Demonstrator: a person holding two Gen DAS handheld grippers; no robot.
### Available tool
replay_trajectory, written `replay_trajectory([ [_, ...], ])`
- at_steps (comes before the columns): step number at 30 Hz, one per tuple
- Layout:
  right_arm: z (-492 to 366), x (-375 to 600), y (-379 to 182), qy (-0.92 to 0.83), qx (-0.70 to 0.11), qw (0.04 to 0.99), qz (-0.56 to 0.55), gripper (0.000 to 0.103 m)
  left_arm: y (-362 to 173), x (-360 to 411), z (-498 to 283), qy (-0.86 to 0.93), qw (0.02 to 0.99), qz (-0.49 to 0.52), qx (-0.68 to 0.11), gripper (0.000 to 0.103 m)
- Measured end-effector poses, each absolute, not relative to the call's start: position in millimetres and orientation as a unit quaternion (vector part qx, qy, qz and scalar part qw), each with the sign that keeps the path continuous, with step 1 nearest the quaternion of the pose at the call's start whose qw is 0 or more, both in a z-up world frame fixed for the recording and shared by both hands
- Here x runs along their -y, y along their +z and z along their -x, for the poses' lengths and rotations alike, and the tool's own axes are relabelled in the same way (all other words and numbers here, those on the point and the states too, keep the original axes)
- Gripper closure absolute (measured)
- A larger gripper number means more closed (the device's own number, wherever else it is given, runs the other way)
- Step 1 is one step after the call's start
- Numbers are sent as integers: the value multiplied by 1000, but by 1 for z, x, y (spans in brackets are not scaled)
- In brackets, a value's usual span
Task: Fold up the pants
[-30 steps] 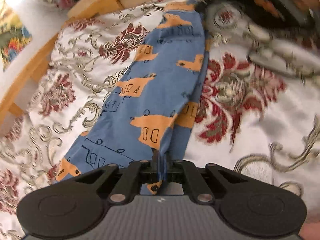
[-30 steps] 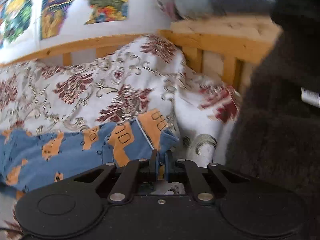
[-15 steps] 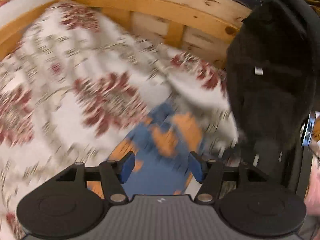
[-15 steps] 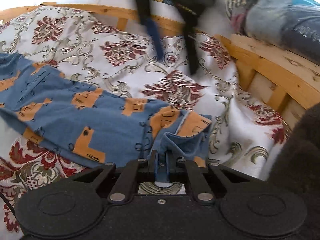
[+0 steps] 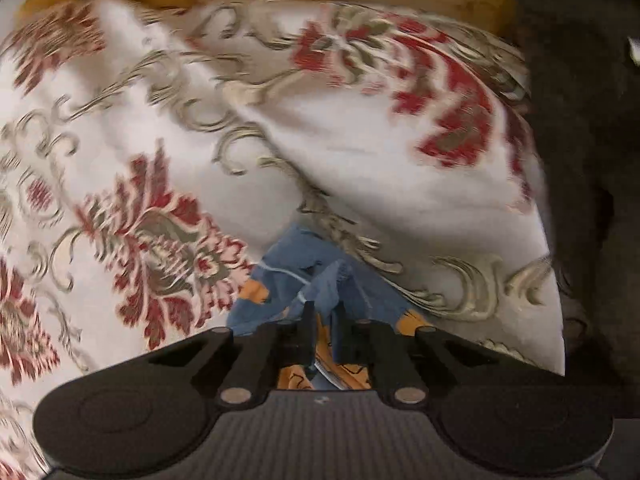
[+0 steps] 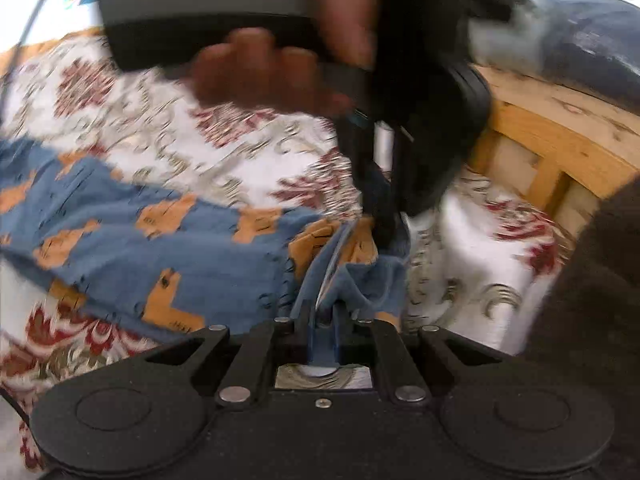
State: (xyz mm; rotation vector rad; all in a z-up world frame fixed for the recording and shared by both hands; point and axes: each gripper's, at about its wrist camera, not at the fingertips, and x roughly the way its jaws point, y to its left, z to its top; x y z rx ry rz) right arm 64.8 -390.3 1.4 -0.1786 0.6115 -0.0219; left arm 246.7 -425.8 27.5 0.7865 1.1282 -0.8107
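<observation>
The pants are blue with orange blocks and lie across a floral bedspread. My right gripper is shut on a bunched end of the pants. My left gripper is shut on a fold of the same pants close by. In the right wrist view the left gripper comes down from above, held by a hand, and pinches the cloth just beyond my right fingers.
A wooden bed frame runs along the far right. A dark fuzzy blanket lies at the right edge and also shows in the left wrist view. A raised fold of bedspread lies ahead of the left gripper.
My left gripper let go of its earlier end, opened, swung over beside the right gripper and has shut on the pants there. My right gripper kept its hold.
</observation>
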Motion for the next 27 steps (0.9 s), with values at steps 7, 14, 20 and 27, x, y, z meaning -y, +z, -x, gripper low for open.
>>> replay_trajectory([
  [7, -70, 423, 0, -42, -332, 942, -22, 82, 68, 385, -264, -365, 783, -202, -462, 96],
  [14, -69, 420, -2, -56, -357, 932, -4, 71, 56, 383, -287, -375, 767, -173, -491, 40],
  [20, -68, 406, -11, -76, -368, 923, 79, 74, 80, 360, -308, -421, 773, -107, -462, 31],
  [27, -81, 413, -16, -68, -362, 927, 65, 74, 61, 363, -352, -422, 757, -143, -478, 36],
])
